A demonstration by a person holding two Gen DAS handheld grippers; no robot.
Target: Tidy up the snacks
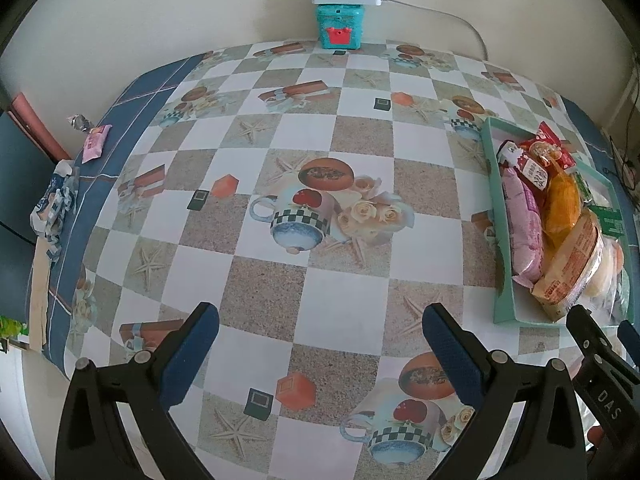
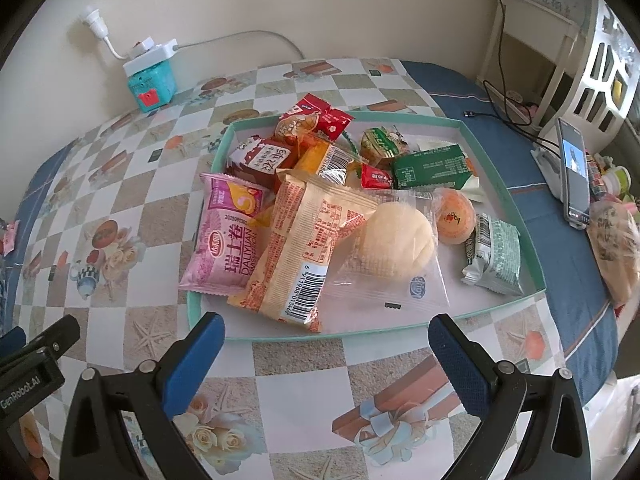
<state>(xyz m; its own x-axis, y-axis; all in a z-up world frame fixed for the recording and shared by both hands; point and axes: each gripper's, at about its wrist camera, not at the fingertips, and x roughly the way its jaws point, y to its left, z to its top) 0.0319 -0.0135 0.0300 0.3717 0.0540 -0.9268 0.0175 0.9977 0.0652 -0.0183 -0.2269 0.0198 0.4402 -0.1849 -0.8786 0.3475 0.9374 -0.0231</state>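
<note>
Here, wrapped snacks (image 2: 304,224) heap the teal tray (image 2: 400,330) (both hand-held grippers spread, empty).

The tablecloth (image 1: 280,292) is checked in white and sandy beige, printed with starfish, roses, orange cubes and checked cups, with a navy border. The tray (image 2: 500,200) is mint green outside, white inside. In it lie a pink pack (image 2: 228,236) with white lettering, a pale orange pack (image 2: 304,240) with red print and a black barcode, a clear bag (image 2: 394,248) holding a cream bun, a green pack (image 2: 430,168), and a red pack (image 2: 316,120). The box (image 1: 339,26) by the wall is teal with a red patch. Both grippers (image 1: 320,348) (image 2: 326,354) are black with 2 blue pads each.
</note>
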